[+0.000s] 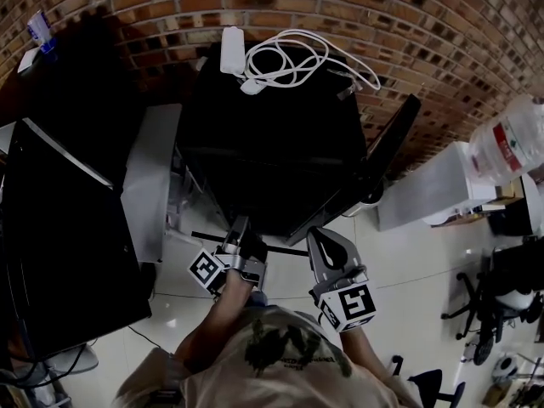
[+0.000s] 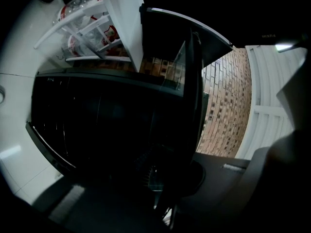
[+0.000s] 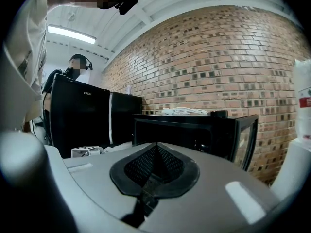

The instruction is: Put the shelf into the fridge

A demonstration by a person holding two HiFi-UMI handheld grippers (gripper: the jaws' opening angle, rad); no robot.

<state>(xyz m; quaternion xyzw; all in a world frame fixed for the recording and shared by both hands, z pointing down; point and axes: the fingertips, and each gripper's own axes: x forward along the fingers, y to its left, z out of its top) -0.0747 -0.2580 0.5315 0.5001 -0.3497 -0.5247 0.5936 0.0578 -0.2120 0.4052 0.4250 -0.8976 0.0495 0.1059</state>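
Note:
The small black fridge (image 1: 272, 126) stands against the brick wall with its door (image 1: 391, 143) swung open to the right. The shelf (image 1: 285, 249) shows as a thin dark bar, seen edge-on, just in front of the fridge's open front. My left gripper (image 1: 242, 243) is shut on the shelf near its left half. In the left gripper view a thin clear edge of the shelf (image 2: 154, 173) sits between the jaws of the left gripper (image 2: 158, 178); the surroundings are very dark. My right gripper (image 1: 321, 238) hangs beside it, shut and empty. The right gripper (image 3: 155, 147) points at the fridge (image 3: 194, 130).
A white cable with adapter (image 1: 285, 58) lies on the fridge top. A tall black fridge (image 1: 68, 253) stands at the left. A white door rack with bottles (image 2: 87, 28) shows in the left gripper view. A water bottle (image 1: 510, 143) and an office chair (image 1: 489, 304) are at the right.

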